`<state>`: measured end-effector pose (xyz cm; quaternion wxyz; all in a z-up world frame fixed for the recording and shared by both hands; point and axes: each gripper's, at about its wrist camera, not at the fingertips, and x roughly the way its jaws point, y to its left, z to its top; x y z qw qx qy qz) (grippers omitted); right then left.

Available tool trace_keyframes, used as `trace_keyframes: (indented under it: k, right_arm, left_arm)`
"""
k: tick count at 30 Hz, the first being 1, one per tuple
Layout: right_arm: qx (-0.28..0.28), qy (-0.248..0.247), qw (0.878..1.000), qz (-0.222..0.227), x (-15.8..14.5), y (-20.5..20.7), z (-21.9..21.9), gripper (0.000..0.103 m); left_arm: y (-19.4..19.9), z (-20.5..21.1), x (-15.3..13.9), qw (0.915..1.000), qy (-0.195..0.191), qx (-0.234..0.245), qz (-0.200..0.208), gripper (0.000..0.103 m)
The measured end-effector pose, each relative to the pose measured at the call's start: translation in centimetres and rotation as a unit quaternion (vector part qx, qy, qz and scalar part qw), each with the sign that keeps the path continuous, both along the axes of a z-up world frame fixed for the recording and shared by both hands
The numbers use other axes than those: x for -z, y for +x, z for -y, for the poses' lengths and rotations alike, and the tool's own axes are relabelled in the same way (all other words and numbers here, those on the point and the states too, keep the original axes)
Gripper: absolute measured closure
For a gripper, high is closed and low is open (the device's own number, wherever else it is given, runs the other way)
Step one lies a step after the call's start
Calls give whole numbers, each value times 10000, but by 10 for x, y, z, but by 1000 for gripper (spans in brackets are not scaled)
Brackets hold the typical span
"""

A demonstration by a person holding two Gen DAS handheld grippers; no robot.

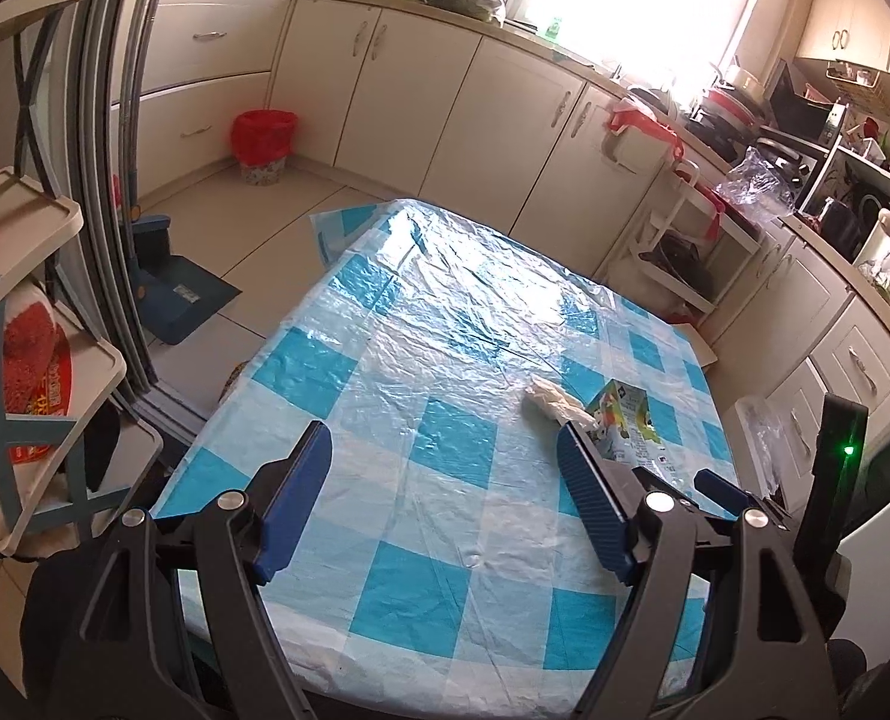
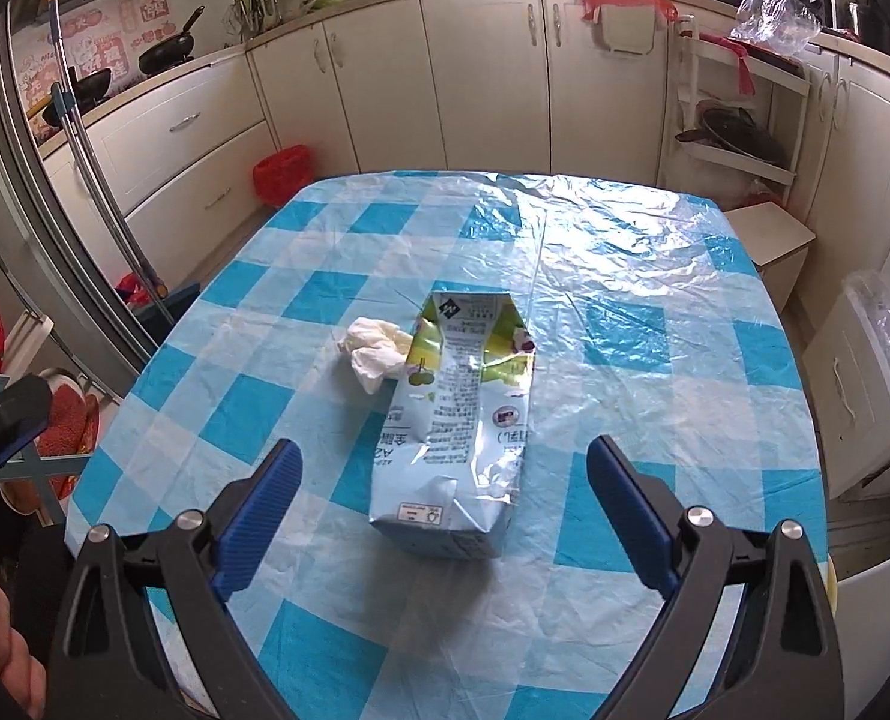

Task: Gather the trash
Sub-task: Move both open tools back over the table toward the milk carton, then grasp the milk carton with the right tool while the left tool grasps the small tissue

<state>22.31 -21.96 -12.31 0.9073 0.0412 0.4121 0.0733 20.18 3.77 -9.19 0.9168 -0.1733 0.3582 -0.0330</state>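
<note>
Trash on the blue-and-white checked plastic tablecloth (image 2: 300,294) consists of 2 items: a crumpled white tissue wad (image 2: 372,351) and a dented pale-blue and green milk carton (image 2: 463,420) lying on its side. The 2 items touch, with the tissue wad against the carton's left top corner.

Left to right in the left wrist view: the left gripper (image 1: 441,501) hovers over bare cloth, fingers spread wide and holding nothing. The tissue wad (image 1: 550,399) and the carton (image 1: 622,420) lie just beyond its right finger, partly hidden by it.

Left to right in the right wrist view: the red-lined waste bin (image 2: 282,174) stands on the floor beyond the table's far left corner. The right gripper (image 2: 445,507) is released and empty, its fingers straddling the near end of the carton without touching it.

Step in hand, as judged: approach to the first pick; nothing is collected yet. The next move likely calls for advancing the right gripper until the carton body sits between the pads, then closing gently, since the dented walls will probably yield. The tissue wad suits the left gripper.
</note>
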Motion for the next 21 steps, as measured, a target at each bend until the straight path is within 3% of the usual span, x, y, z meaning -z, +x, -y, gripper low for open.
trace_keyframes:
  k: [16, 21]
  right_arm:
    - [-37, 171, 9996, -222, 17, 22, -11, 12]
    - [-106, 351, 9985, -400, 22, 27, -9, 36]
  left_arm:
    - [7, -4, 9, 9999, 23, -18, -104, 29]
    - [9, -4, 11, 9999, 19, -39, -144, 29]
